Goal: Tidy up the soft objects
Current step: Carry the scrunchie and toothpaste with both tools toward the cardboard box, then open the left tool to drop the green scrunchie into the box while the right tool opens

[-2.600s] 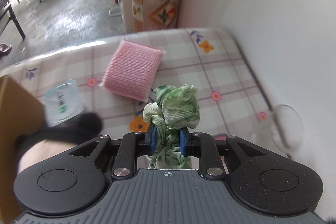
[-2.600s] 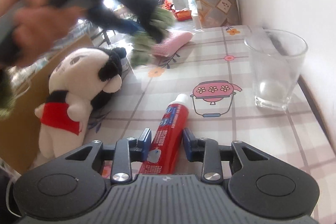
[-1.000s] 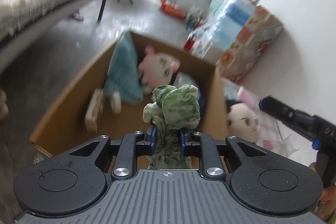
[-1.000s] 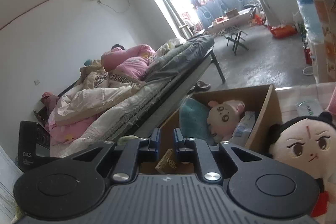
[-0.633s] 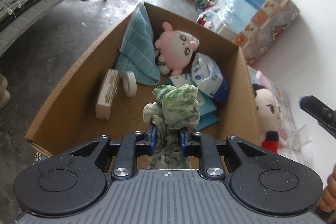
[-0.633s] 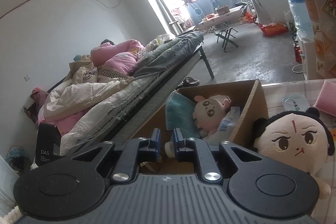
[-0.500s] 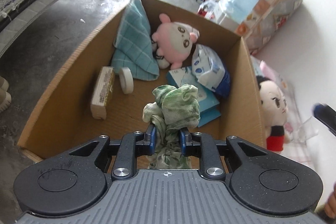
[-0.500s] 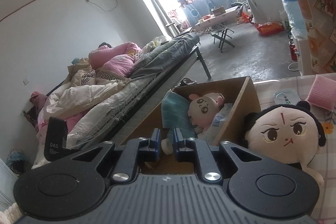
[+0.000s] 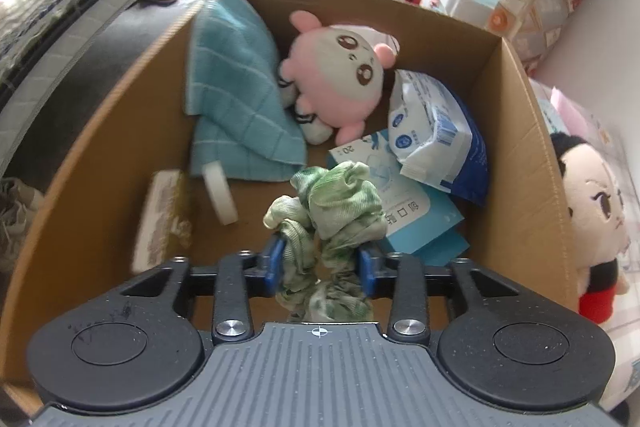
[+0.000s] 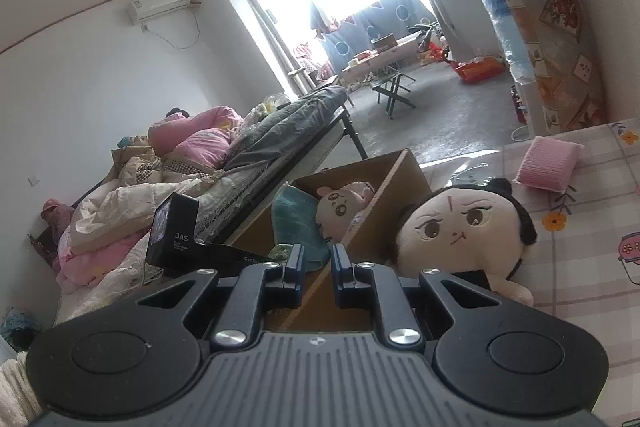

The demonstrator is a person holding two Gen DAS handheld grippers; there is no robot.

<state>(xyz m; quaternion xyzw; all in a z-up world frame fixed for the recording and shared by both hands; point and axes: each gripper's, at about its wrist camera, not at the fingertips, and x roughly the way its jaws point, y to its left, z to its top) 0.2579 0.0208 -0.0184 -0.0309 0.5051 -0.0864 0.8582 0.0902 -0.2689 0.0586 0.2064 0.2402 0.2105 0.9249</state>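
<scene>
My left gripper (image 9: 320, 263) hangs over the open cardboard box (image 9: 516, 131), pointing down into it. Its jaws are opening, and the crumpled green cloth (image 9: 340, 203) still sits loosely between them. Inside the box lie a pink plush (image 9: 340, 83), a teal towel (image 9: 236, 95), a wipes pack (image 9: 432, 135) and a flat blue pack (image 9: 416, 227). My right gripper (image 10: 318, 259) is shut on nothing and faces the box (image 10: 404, 183) from the side. A black-haired doll (image 10: 452, 231) leans against the box's outer wall on the table.
A tape roll (image 9: 218, 193) and a pale block (image 9: 160, 211) rest on the box floor at the left. A pink sponge (image 10: 548, 159) lies on the checked tablecloth (image 10: 592, 267). A bed with piled quilts (image 10: 200, 163) stands beyond the box.
The left gripper has come closer over the box and lower, and its jaws have spread apart around the green cloth. The right gripper has swung right, bringing the doll nearer.
</scene>
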